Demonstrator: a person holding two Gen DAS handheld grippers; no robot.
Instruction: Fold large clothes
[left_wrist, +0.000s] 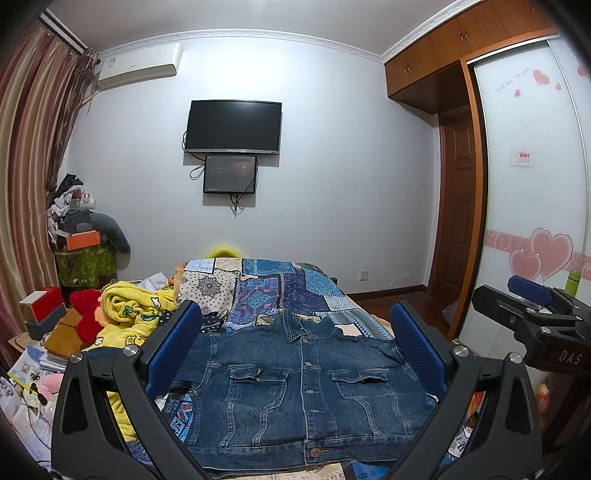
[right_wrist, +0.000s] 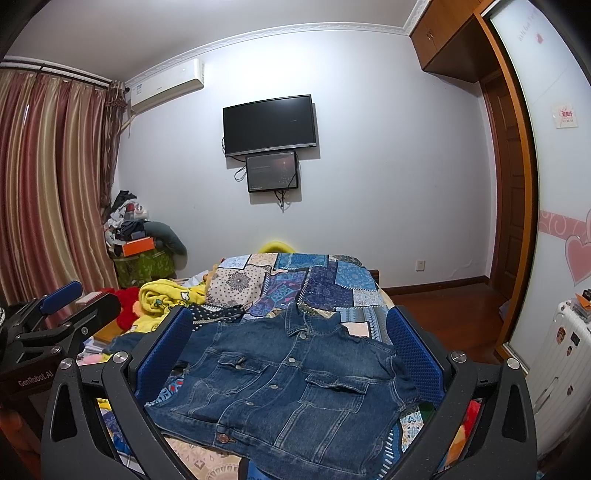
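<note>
denim jacket (left_wrist: 303, 391) flat on bed (left_wrist: 280, 288), both fingers spread, empty; heavy stiff cloth, you pinch shoulder seams.

Right gripper (right_wrist: 291, 354) hangs wide open above the denim jacket (right_wrist: 295, 391), which lies flat, buttoned, collar at the far end, on the patchwork quilt (right_wrist: 295, 284). Left gripper (right_wrist: 61, 295) shows at near left.
</note>
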